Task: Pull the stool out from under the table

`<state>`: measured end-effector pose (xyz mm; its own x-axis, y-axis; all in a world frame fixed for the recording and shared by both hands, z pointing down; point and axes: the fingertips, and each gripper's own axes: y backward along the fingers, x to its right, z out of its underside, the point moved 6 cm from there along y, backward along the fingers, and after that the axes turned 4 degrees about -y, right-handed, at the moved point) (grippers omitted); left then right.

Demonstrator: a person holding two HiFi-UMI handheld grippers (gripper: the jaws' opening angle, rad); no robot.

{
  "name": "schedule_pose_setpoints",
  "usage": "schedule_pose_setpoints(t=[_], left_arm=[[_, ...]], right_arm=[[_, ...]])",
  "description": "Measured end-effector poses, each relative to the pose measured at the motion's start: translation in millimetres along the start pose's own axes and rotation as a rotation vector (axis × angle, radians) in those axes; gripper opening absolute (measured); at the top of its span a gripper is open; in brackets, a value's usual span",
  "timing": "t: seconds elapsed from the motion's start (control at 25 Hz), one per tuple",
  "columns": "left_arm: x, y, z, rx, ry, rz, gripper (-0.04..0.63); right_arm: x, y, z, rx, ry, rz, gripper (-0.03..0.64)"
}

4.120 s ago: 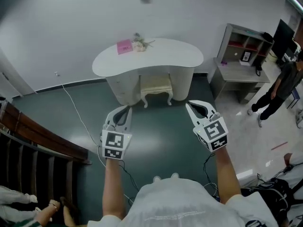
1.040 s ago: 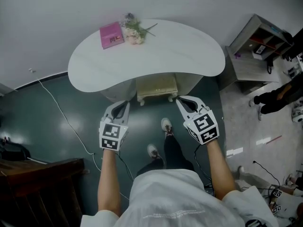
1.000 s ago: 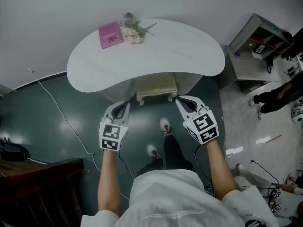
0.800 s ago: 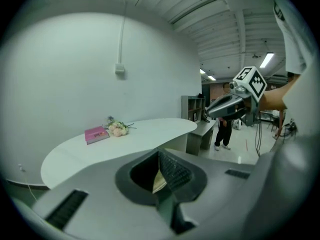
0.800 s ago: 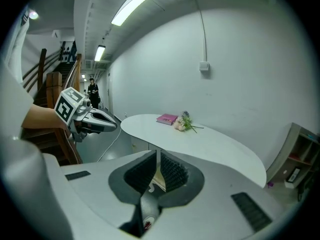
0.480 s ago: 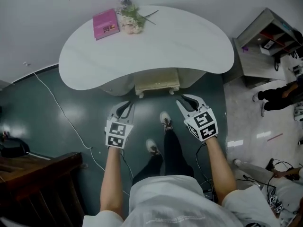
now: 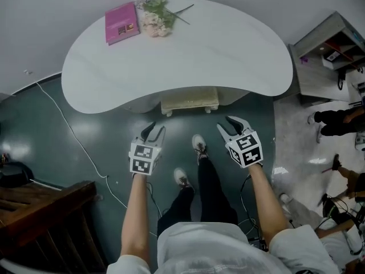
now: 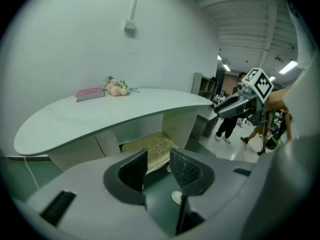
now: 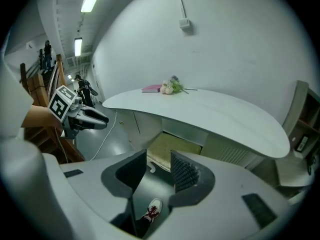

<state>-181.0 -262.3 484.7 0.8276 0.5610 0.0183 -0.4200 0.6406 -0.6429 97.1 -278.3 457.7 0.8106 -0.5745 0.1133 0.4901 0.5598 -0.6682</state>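
A cream cushioned stool [image 7: 189,100] stands tucked under the white kidney-shaped table [image 7: 228,50], with only its front edge and legs showing in the head view. My left gripper [image 7: 155,131] hovers over the dark floor just short of the stool's left front corner. My right gripper [image 7: 234,123] hangs in front of its right corner. Both sets of jaws are opening, and nothing is between them. In the left gripper view the stool [image 8: 150,146] lies beyond the left gripper [image 8: 159,158]. The right gripper view shows the stool [image 9: 172,149] past the right gripper [image 9: 159,160].
A pink book [image 7: 121,23] and a small bunch of flowers [image 7: 153,13] lie on the tabletop. A grey shelf unit [image 7: 325,50] stands to the right, with a person [image 7: 336,119] near it. A wooden railing [image 7: 40,204] is at the lower left. A white cable [image 7: 68,136] runs across the floor.
The table and stool have drawn nearer in the head view. Both grippers' jaws have parted from shut, and both grippers remain in front of the stool.
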Motion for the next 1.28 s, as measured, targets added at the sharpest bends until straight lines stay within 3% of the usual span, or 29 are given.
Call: schedule_pose_setpoints(t=[0.4, 0.84, 1.12, 1.28], left_arm=[[-23, -84, 71, -0.035, 0.118, -0.027, 0.153], [-33, -171, 161, -0.081, 0.146, -0.029, 0.204], [-56, -236, 203, -0.051, 0.138, -0.066, 0.239], [-55, -265, 222, -0.074, 0.115, -0.022, 0.259]], right_arm=[[44, -77, 45, -0.061, 0.003, 0.031, 0.150], [77, -172, 131, -0.043, -0.043, 0.085, 0.212], [98, -231, 175, -0.041, -0.037, 0.109, 0.256], [115, -263, 205, -0.048, -0.039, 0.125, 0.262]])
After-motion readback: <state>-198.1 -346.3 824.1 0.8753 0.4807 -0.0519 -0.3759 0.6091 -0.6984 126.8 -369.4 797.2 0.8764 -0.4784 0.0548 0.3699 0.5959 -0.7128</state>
